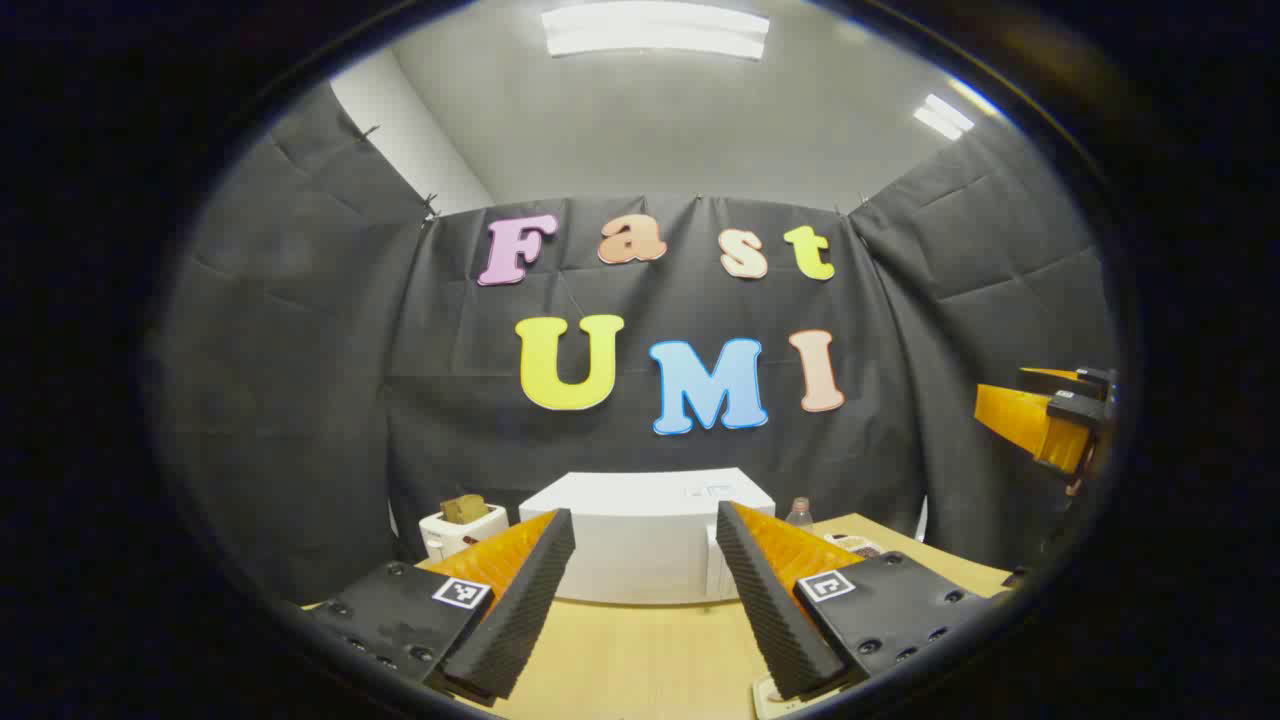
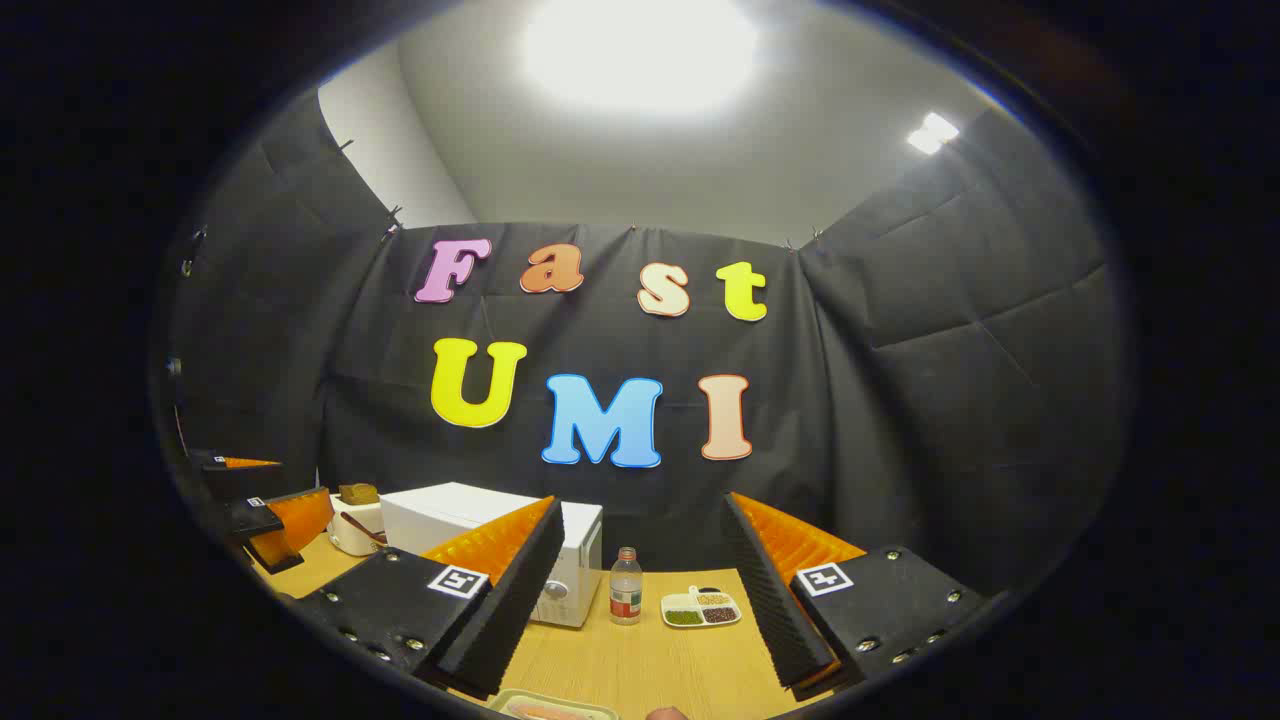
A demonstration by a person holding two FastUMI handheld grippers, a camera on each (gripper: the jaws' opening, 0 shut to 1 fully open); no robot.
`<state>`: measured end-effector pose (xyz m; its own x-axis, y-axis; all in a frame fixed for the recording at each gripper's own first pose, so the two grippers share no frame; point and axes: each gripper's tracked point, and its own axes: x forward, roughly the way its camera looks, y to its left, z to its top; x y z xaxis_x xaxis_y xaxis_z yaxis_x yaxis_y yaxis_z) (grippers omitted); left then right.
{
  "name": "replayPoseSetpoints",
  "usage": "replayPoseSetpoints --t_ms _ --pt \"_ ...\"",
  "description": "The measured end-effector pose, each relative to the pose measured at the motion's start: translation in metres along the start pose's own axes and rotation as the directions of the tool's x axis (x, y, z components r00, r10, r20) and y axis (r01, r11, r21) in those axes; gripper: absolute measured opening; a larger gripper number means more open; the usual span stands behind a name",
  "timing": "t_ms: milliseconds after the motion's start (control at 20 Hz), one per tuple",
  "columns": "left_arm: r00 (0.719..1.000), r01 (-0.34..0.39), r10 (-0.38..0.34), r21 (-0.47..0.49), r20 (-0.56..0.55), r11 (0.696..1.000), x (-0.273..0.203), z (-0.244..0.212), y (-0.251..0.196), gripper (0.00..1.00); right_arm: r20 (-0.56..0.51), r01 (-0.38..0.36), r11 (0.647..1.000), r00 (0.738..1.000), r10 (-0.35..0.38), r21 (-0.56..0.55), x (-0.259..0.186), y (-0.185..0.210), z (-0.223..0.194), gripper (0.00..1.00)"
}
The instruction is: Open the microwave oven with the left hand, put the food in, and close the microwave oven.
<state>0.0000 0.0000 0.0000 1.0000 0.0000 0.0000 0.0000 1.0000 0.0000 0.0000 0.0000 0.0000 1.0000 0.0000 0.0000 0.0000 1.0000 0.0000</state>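
In the left gripper view, we see the left gripper low in the frame, its fingers spread apart and holding nothing, above the wooden counter. The white microwave oven sits closed at lower centre between them, a toaster just left of it. The right gripper shows at the right edge. In the right gripper view, we find the right gripper likewise apart and empty. The microwave oven stands lower left, a bottle and a divided dish right of it, and a food tray at the bottom edge.
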Motion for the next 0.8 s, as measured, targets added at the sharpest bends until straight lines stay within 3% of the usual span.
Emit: replayPoseSetpoints --t_ms 800 --pt "1.0 0.007 -0.007 0.023 -0.01 1.0 0.002 -0.001 -0.035 0.99 -0.01 0.001 1.0 1.0 -0.001 0.006 0.0 -0.027 -0.01 0.96"
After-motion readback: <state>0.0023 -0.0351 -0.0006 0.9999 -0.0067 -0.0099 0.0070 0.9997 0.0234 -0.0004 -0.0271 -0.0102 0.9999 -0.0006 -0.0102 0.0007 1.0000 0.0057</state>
